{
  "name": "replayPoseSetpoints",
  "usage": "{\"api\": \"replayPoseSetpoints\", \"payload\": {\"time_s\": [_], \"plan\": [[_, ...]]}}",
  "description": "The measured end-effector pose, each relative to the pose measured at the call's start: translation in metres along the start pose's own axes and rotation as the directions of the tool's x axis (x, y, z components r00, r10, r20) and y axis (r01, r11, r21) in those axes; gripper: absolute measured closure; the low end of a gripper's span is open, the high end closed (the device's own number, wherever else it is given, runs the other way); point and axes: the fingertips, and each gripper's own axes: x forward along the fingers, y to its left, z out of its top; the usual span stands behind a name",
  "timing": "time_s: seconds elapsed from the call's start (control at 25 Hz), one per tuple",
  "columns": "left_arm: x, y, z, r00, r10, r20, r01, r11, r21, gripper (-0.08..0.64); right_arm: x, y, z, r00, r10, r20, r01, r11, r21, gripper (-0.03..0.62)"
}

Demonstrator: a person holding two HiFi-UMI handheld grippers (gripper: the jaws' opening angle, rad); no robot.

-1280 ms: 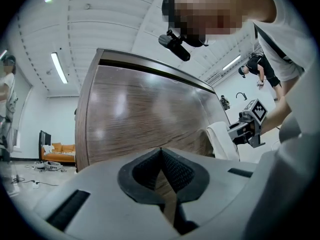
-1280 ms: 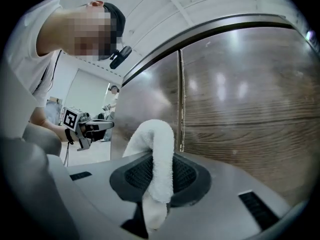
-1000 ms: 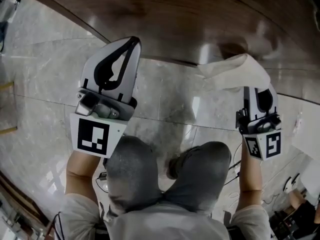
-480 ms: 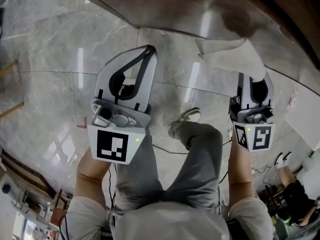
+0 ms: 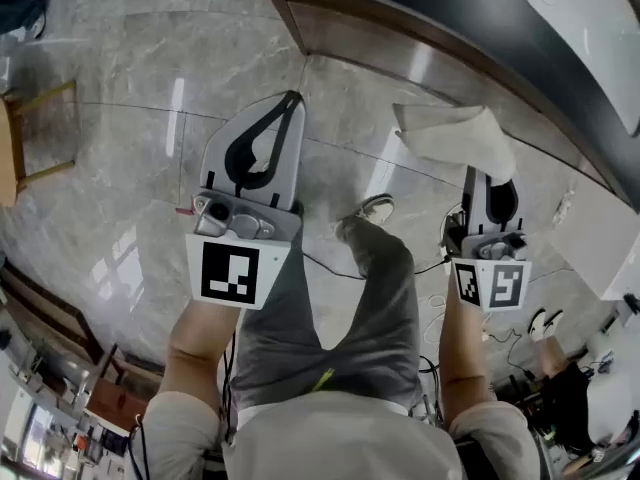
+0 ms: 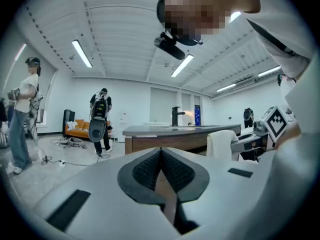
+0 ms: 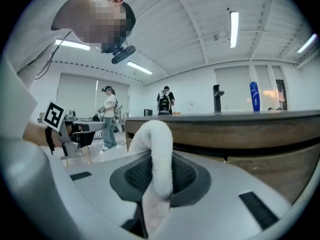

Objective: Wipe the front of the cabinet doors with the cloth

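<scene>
2 grippers: L gripper (image 5: 288, 105) jaws together, nothing held; R gripper (image 5: 490, 181) clamped on 1 cloth (image 5: 455, 138) (white, draped over tips).

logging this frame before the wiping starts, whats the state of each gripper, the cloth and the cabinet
left gripper, shut, nothing between its jaws
right gripper, shut on the cloth
cloth, pinched at one end, the rest folded over past the jaw tips, held in the air
cabinet, no door seen open, cloth not touching it
</scene>
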Motion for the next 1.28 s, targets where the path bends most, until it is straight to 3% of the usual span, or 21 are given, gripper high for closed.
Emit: {"api": "replayPoseSetpoints", "payload": {"time_s": [0.2,0.44,0.8,0.96,1.08,1.28], "plan": [[-0.028,-0.005,0.097,1.000,0.016,-0.005,-0.016,1.000,-0.020,0.541,-0.035,0.010,0.111,0.999,-0.026,0.034,0.025,1.000,0.010,0.512],[-0.048,-0.016,0.222,0.999,0.011,0.050,-0.009,0.999,-0.036,0.541,-0.081,0.010,0.239,0.993,-0.081,0.088,0.083,0.996,-0.018,0.512],[-0.084,-0.035,0.378,0.986,0.010,0.167,-0.006,1.000,-0.024,0.541,-0.162,0.005,0.386,0.969,-0.155,0.195,0.164,0.986,-0.032,0.512],[-0.115,-0.042,0.433,0.978,0.006,0.208,-0.002,1.000,-0.019,0.541,-0.201,0.020,0.442,0.952,-0.162,0.259,0.177,0.984,-0.034,0.512],[-0.133,-0.044,0.464,0.971,0.001,0.238,-0.010,0.999,0.038,0.541,-0.225,0.030,0.477,0.938,-0.155,0.309,0.179,0.983,-0.049,0.512],[-0.153,-0.050,0.487,0.971,-0.005,0.238,-0.009,0.998,0.060,0.541,-0.254,0.041,0.500,0.931,-0.156,0.330,0.189,0.980,-0.068,0.512]]}}
